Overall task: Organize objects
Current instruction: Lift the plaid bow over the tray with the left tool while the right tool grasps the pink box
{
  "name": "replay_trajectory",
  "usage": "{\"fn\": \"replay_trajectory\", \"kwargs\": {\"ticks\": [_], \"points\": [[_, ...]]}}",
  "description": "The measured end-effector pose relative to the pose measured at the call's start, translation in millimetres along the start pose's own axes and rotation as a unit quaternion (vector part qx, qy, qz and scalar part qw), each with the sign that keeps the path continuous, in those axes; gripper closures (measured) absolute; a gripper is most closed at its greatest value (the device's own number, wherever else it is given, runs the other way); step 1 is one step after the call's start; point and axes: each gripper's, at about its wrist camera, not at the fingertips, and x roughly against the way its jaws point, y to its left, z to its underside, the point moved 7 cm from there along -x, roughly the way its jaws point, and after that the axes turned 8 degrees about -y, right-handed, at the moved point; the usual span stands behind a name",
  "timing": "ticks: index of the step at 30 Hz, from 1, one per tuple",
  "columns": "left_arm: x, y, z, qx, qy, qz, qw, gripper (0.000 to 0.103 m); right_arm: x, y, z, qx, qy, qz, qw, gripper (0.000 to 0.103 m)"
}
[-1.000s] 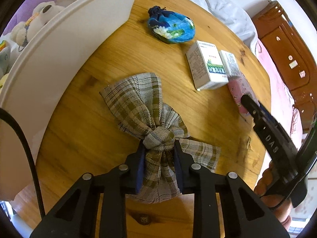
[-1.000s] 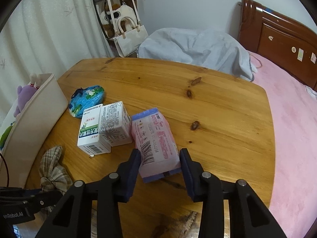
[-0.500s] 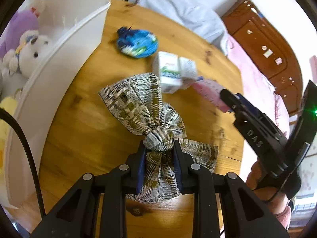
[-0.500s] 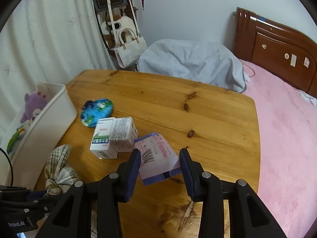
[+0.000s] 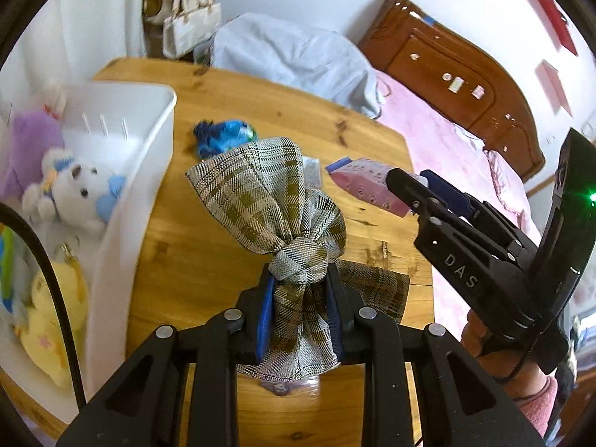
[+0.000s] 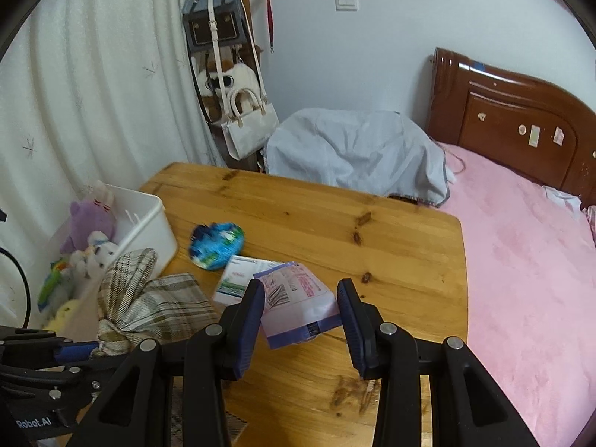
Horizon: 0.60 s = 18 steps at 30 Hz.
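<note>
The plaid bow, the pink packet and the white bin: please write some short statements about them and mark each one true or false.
1. The left tongs are shut on the plaid bow. True.
2. The right tongs hold a blue pouch. False: they hold the pink packet; the blue pouch lies on the table.
3. The white bin contains soft toys. True.
4. The white bin stands on the bed. False: it stands at the table's edge, on the side away from the bed.
5. A white box lies on the table near the pouch. True.
</note>
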Motion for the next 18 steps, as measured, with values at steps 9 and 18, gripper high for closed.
{"fn": "replay_trajectory", "kwargs": {"ticks": [9,18], "points": [[34,9,-20,-0.04,-0.017,0.019,0.9989,0.076,22,33,-24,0.004,-0.028,0.005,1.0,0.062],[72,35,-38,-0.05,-0.02,0.028,0.9981,0.076,24,75,-45,-0.007,-0.046,-0.011,0.999,0.062]]}}
